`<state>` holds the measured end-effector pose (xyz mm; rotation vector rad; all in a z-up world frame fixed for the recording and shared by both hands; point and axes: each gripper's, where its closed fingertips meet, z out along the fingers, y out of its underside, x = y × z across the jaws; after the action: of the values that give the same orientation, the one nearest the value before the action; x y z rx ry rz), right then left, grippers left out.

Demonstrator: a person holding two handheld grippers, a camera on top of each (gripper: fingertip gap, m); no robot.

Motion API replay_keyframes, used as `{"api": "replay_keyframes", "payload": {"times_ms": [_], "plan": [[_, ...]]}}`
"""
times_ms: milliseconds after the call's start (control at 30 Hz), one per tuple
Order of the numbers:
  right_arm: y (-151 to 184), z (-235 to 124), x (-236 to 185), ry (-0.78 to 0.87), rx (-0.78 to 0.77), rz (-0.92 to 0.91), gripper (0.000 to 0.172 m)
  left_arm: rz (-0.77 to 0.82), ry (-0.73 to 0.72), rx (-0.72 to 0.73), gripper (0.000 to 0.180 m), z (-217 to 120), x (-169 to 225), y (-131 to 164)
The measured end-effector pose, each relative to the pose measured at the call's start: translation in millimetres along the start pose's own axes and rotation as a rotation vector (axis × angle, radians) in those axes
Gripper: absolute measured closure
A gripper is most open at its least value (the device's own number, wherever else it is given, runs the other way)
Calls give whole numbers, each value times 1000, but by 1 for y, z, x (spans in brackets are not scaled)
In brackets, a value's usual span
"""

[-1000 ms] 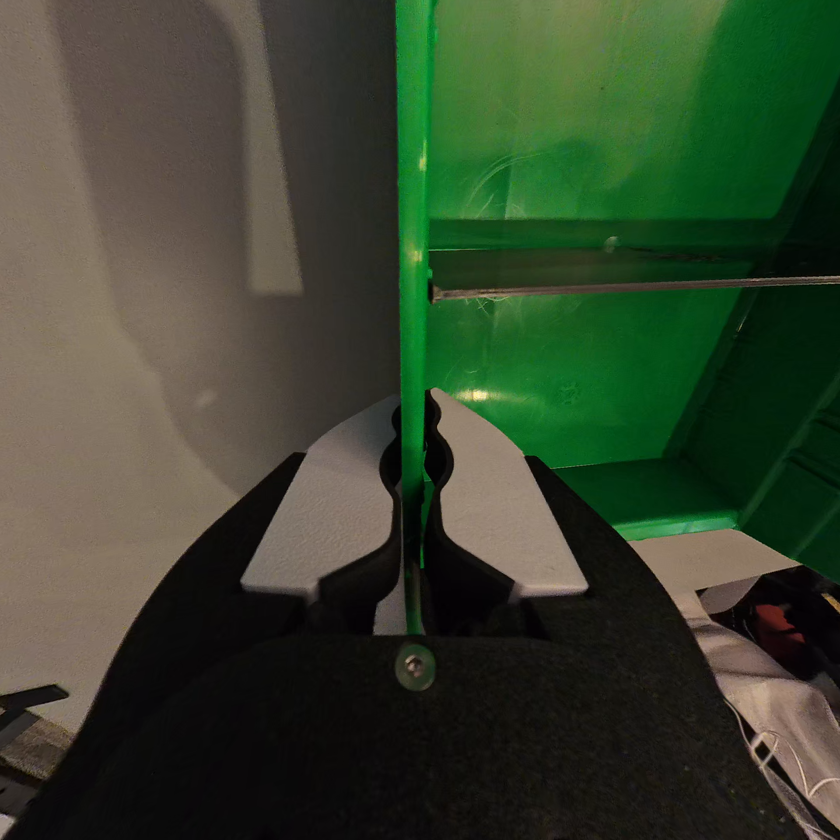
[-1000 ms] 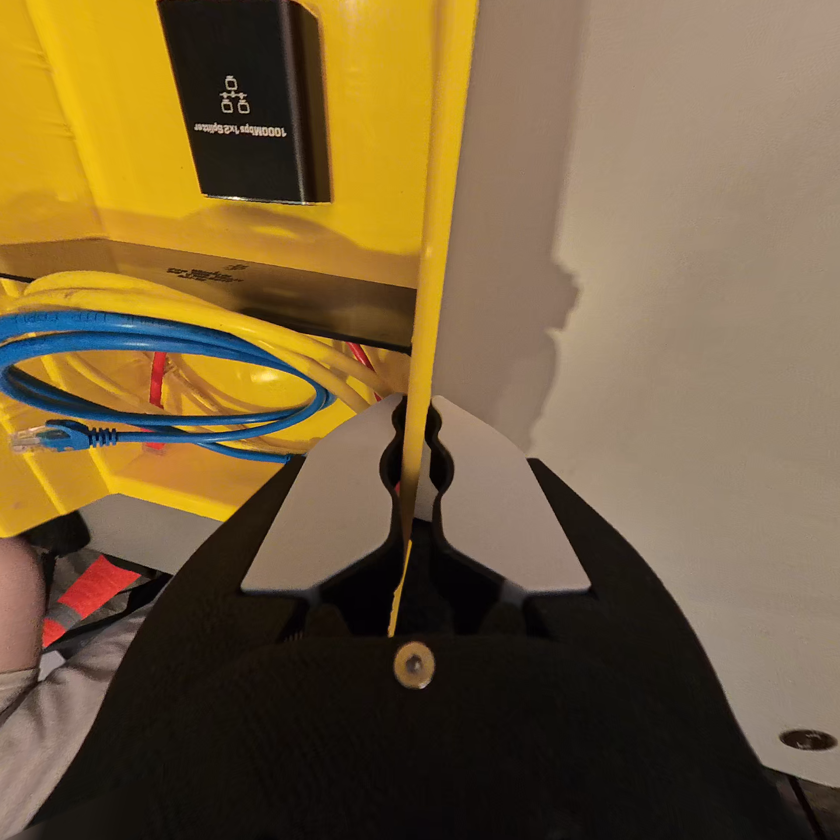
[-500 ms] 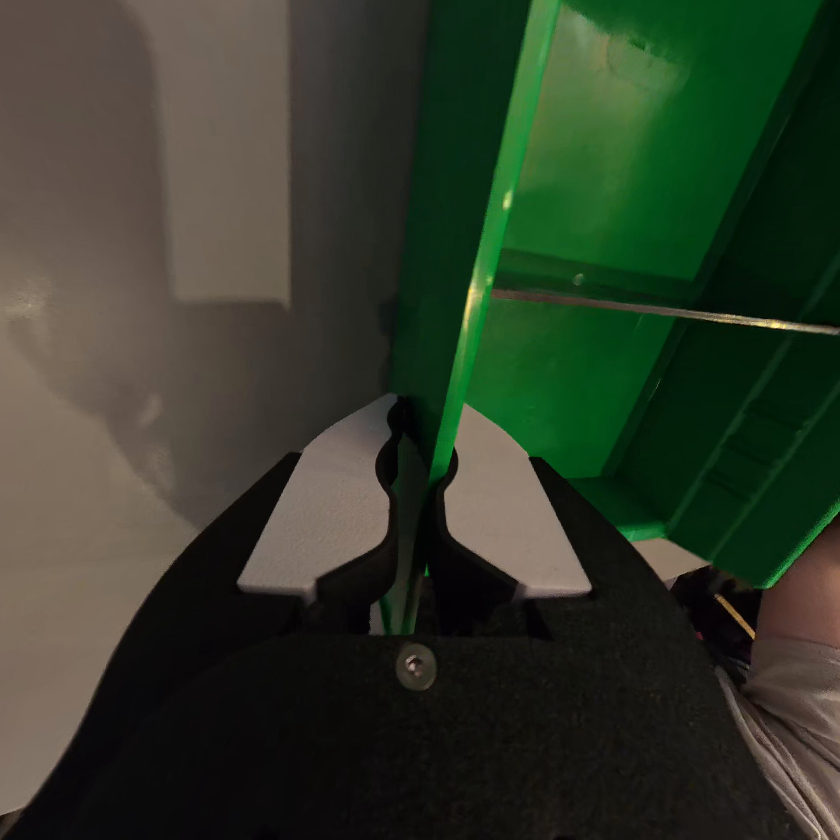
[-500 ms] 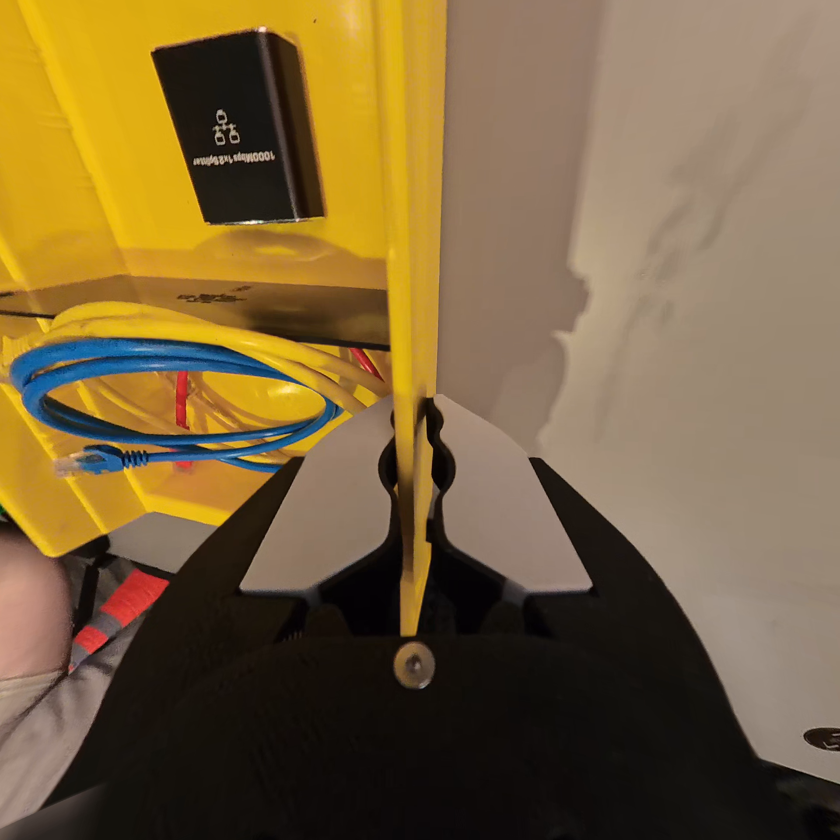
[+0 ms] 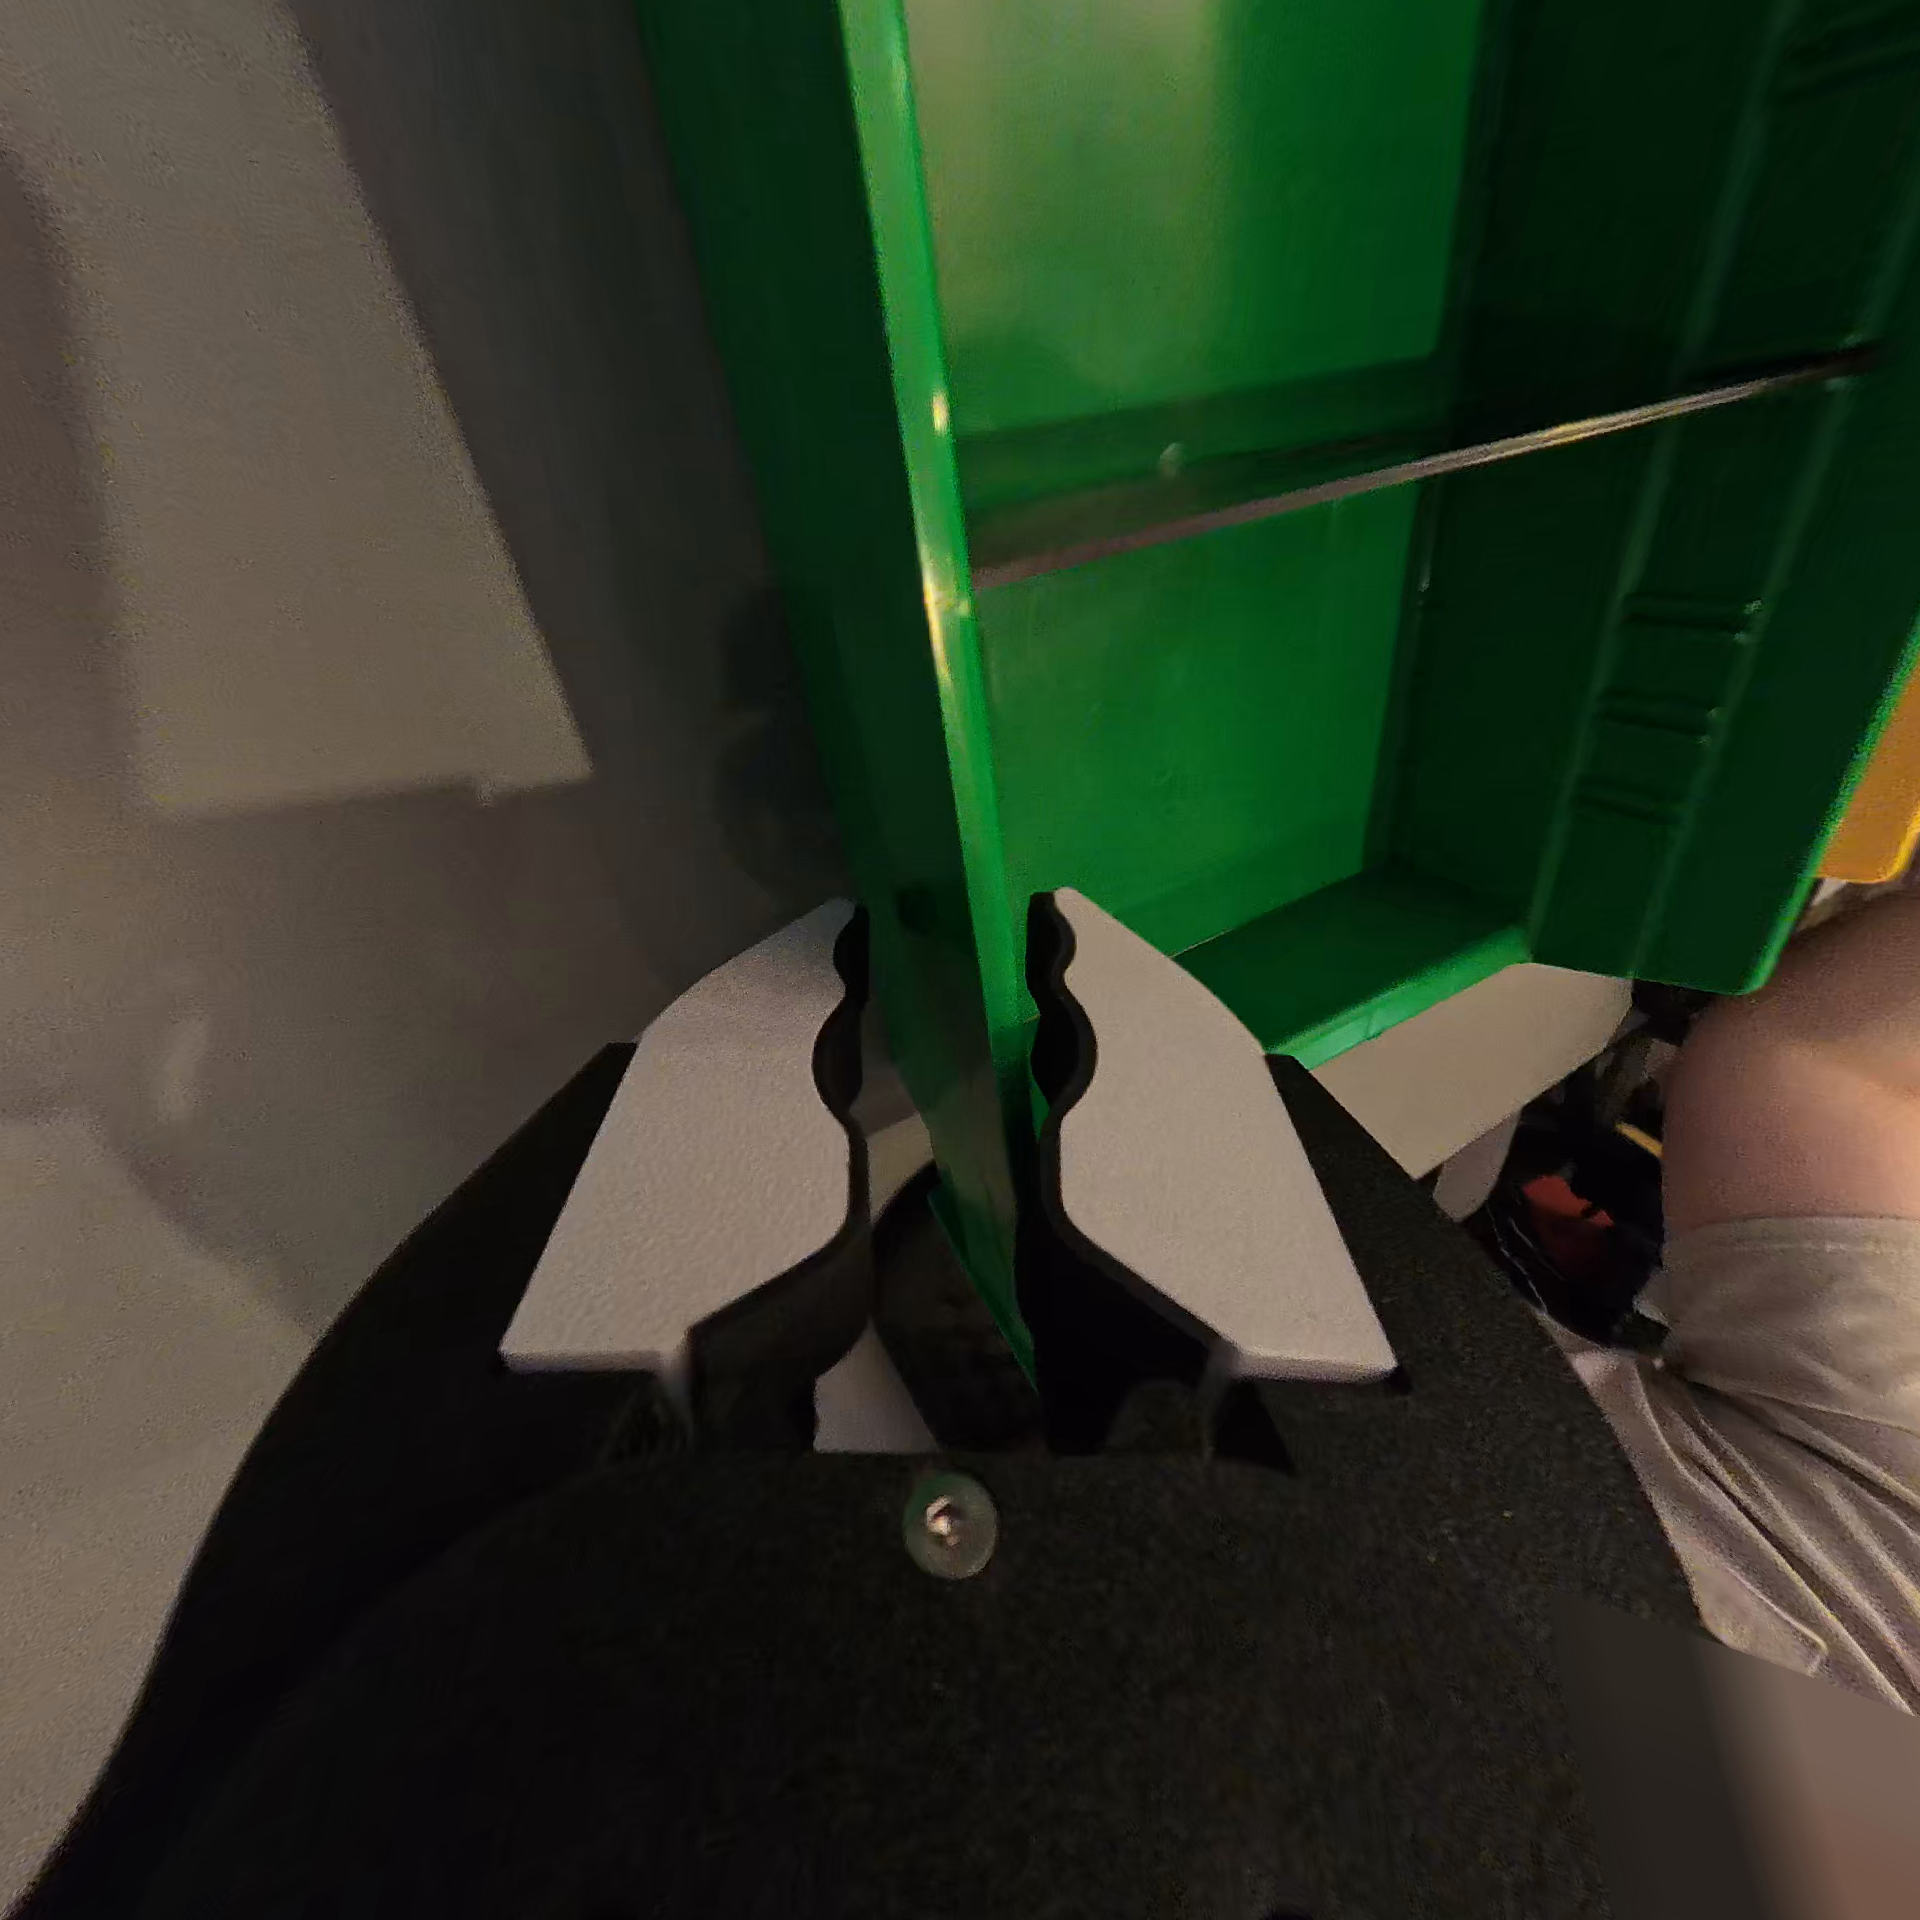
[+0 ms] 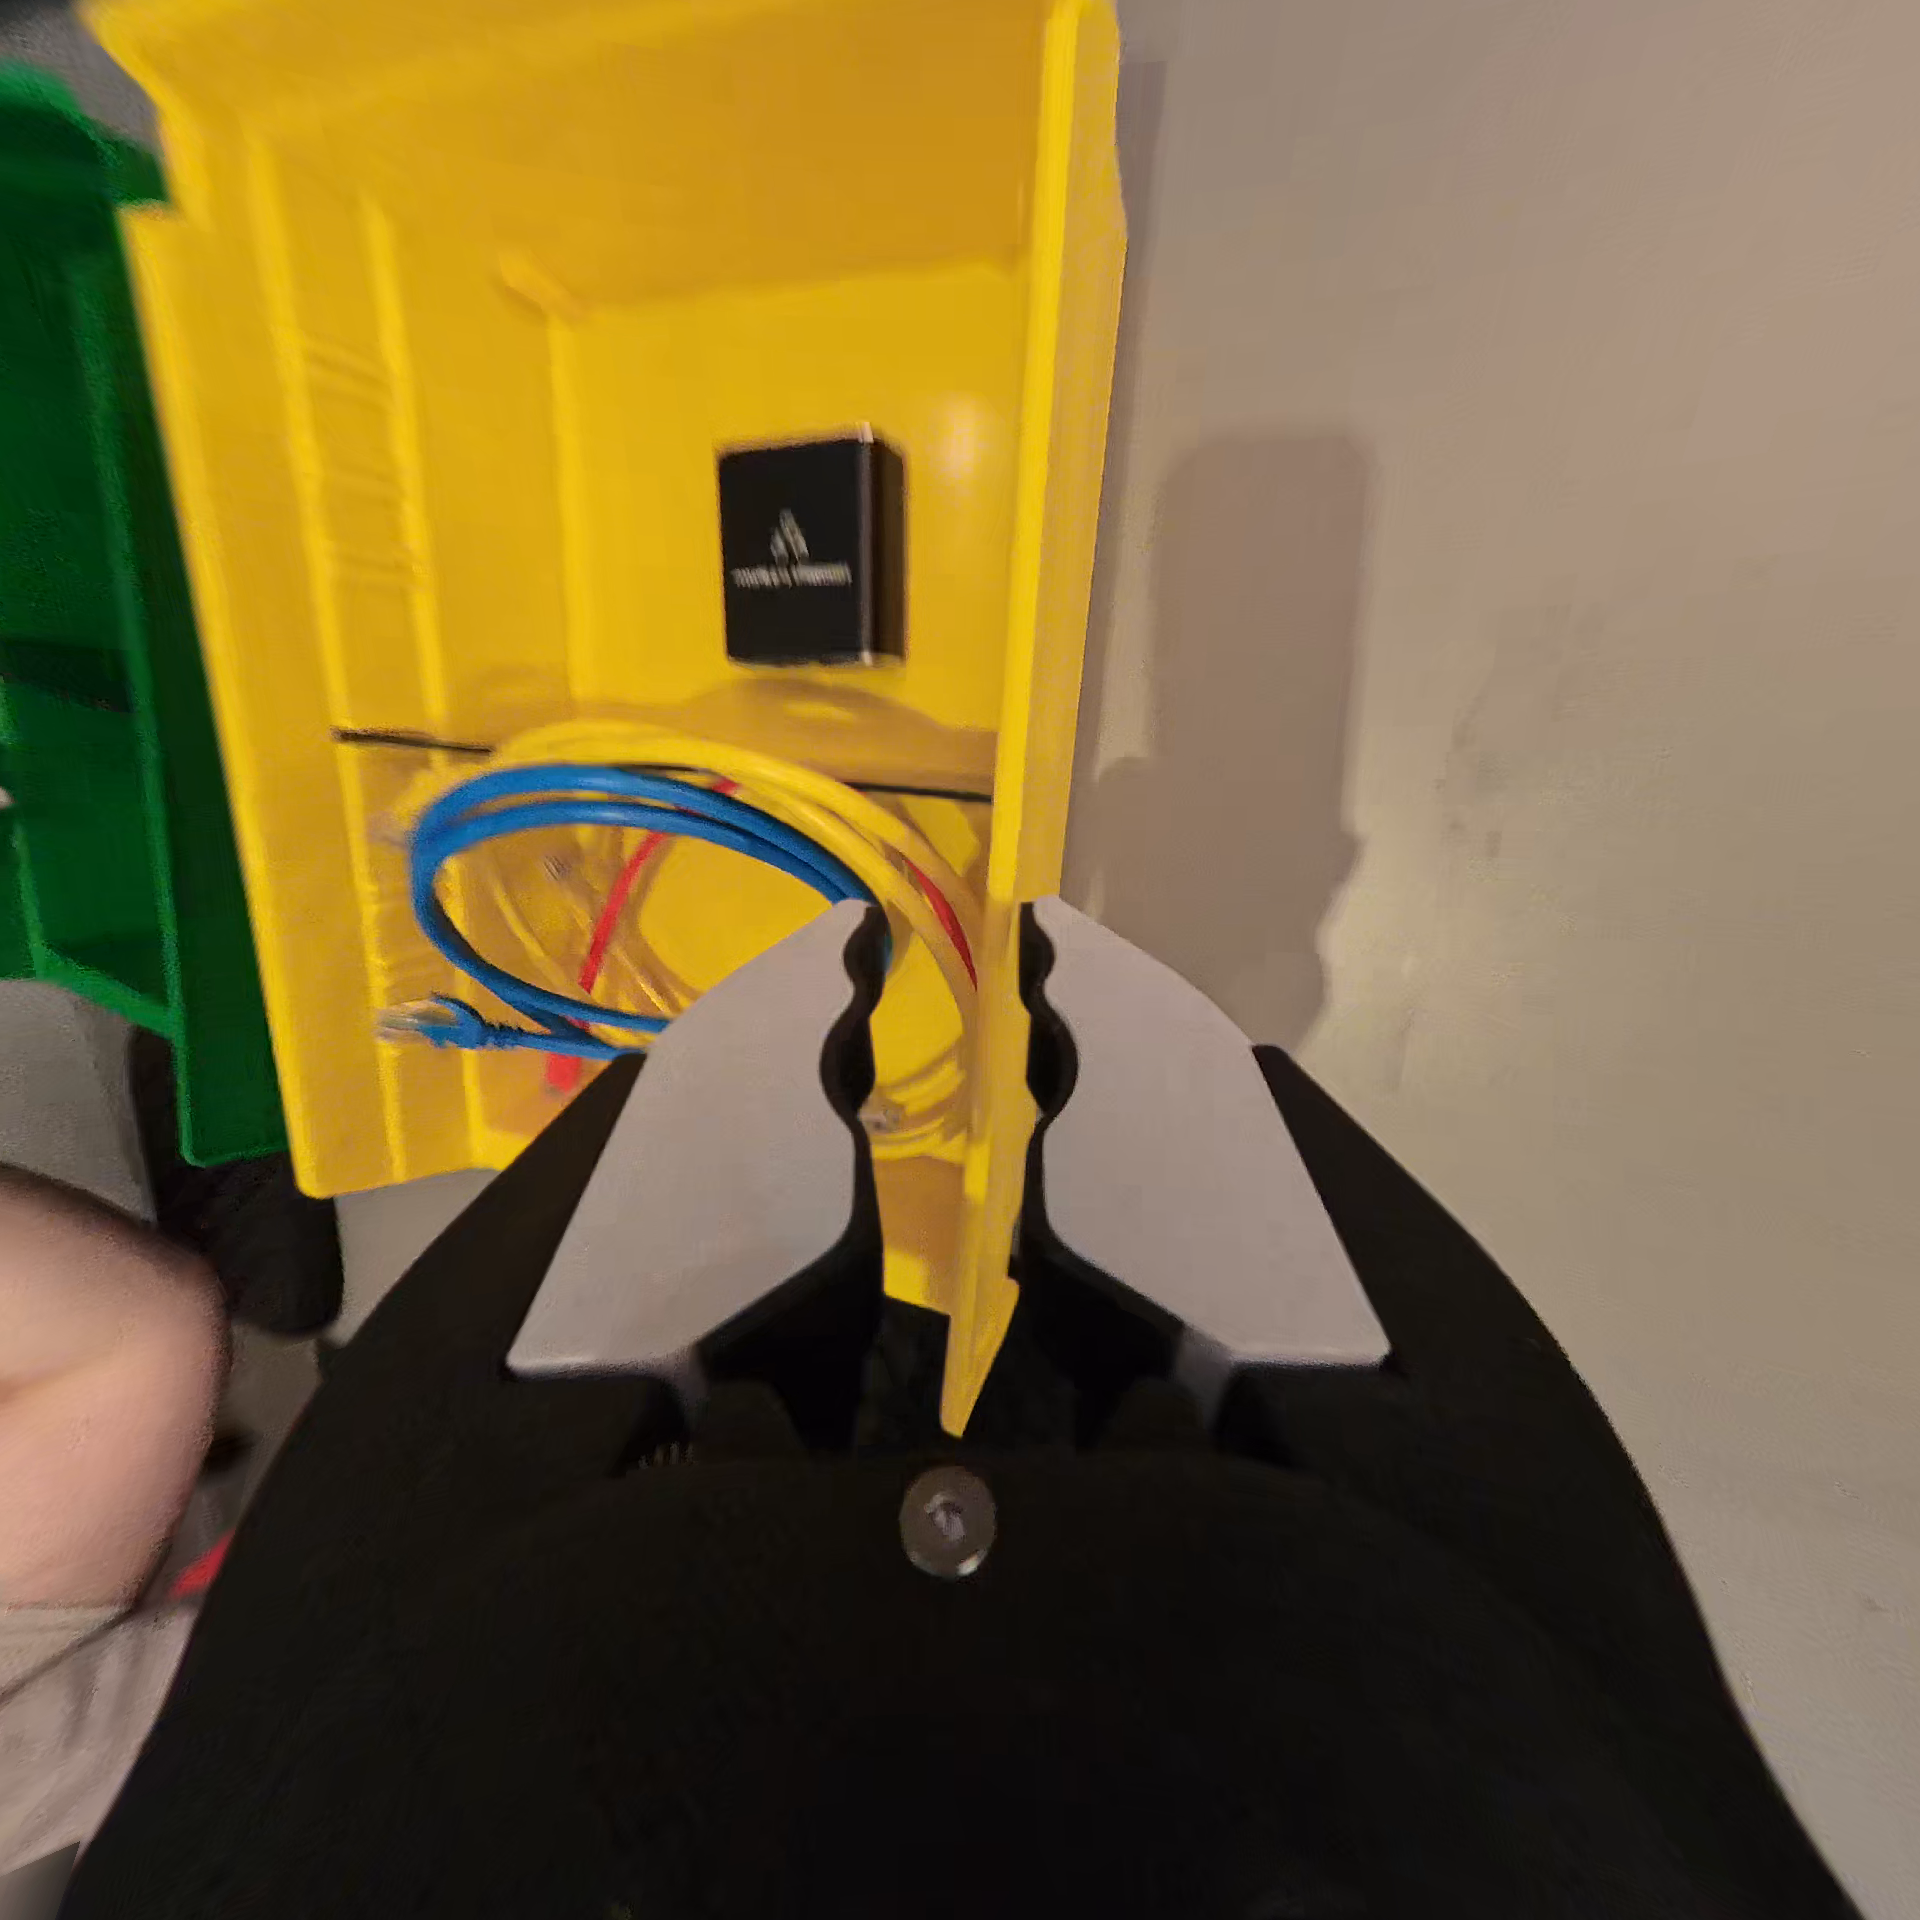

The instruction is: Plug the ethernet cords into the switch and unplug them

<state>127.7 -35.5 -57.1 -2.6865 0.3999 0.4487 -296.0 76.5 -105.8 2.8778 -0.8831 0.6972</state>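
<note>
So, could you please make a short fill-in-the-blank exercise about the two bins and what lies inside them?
1. The black box sits in the ____ bin.
2. Both compartments of the green bin are ____.
3. The cable with a plug showing near the yellow bin's lower left is ____.
4. The left gripper's jaws straddle the green bin's ____ wall.

Missing words: yellow; empty; blue; left

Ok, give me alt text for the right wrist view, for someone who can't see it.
The right gripper stands open astride the right wall of a yellow plastic bin, its pads not clamping it. Inside lie coiled blue, yellow and red ethernet cords and a small black box; a green plastic bin sits left.
</note>
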Motion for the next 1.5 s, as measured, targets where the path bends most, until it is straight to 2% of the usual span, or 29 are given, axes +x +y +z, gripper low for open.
{"api": "replay_keyframes", "payload": {"times_ms": [67, 133, 233, 300, 333, 433, 500, 600, 733, 1000, 1100, 1367, 1500], "plan": [[-15, -27, -9, 28, 169, -13, 142, 29, 17, 70, 152, -12, 3, -8], [-27, -55, -41, -15, 349, -121, 141, 62, 48, 147, 154, -27, 11, -15], [-36, -93, -116, -145, 671, -367, 140, 131, 31, 253, 153, -52, 19, -20], [-24, -99, -174, -307, 797, -533, 127, 182, 29, 342, 153, -71, 27, -23], [-17, -96, -199, -392, 809, -578, 127, 203, 48, 393, 153, -81, 33, -25], [3, -49, -239, -478, 577, -512, 127, 255, 71, 550, 153, -113, 47, -30], [14, -17, -252, -467, 445, -457, 127, 273, 86, 627, 153, -129, 54, -30], [28, 23, -256, -380, 245, -377, 128, 311, 110, 668, 154, -140, 64, -26], [46, 54, -255, -279, 58, -284, 134, 339, 103, 668, 154, -142, 69, -22], [60, 93, -238, 21, -49, -372, 136, 361, 109, 665, 155, -142, 76, -21], [51, 102, -246, 20, -29, -334, 134, 375, 116, 681, 156, -145, 82, -22], [36, 145, -254, 94, -19, -372, 137, 410, 103, 658, 156, -141, 91, -22], [31, 161, -253, 98, -54, -357, 137, 414, 103, 672, 157, -144, 92, -21]]}}
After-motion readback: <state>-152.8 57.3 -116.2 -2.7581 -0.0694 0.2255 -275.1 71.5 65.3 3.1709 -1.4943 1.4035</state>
